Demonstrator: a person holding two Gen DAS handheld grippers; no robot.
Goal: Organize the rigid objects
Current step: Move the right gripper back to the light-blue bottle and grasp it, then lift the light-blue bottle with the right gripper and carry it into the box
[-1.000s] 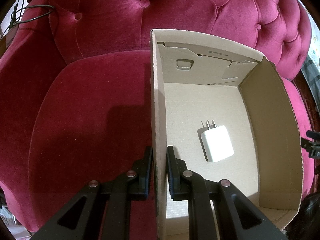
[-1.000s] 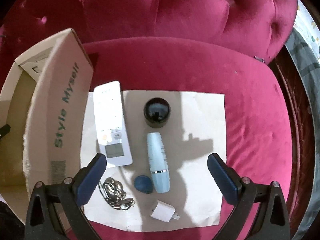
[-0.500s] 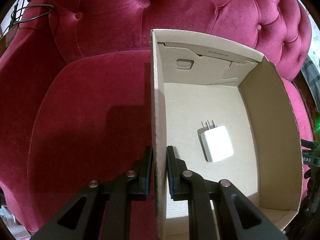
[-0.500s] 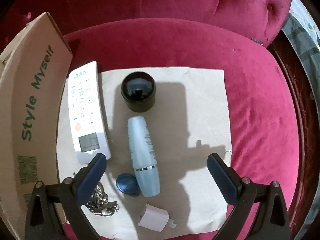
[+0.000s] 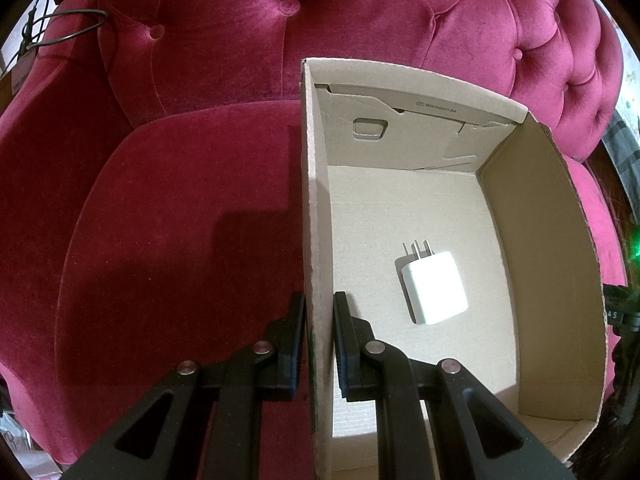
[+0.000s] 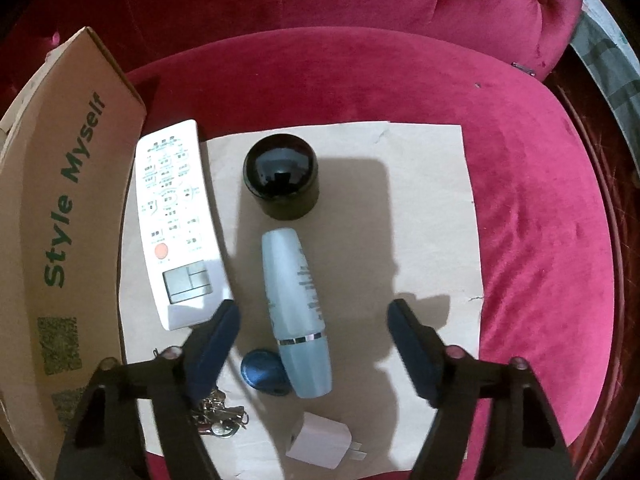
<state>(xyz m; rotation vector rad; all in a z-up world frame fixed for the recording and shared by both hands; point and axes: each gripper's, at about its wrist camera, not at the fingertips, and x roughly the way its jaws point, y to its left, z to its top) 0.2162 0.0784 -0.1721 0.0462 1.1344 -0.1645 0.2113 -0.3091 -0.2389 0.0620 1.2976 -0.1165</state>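
Observation:
My left gripper (image 5: pixel 319 301) is shut on the left wall of an open cardboard box (image 5: pixel 540 240), one finger on each side of it. A white plug adapter (image 5: pixel 434 288) lies on the box floor. In the right wrist view, a light blue bottle (image 6: pixel 296 300) lies on a sheet of brown paper (image 6: pixel 420 220). My right gripper (image 6: pixel 314 314) straddles the bottle with its jaws closing. The blue pads (image 6: pixel 218 332) stand apart from the bottle on both sides.
Beside the bottle lie a white remote (image 6: pixel 176 220), a black round jar (image 6: pixel 282 176), a small blue disc (image 6: pixel 262 372), a bunch of keys (image 6: pixel 218 420) and a second white adapter (image 6: pixel 320 440). The printed box (image 6: pixel 60 220) stands left, all on a red velvet sofa (image 6: pixel 540 220).
My right gripper has come down closer over the paper and its jaws have narrowed around the light blue bottle. The left gripper and the box have not moved.

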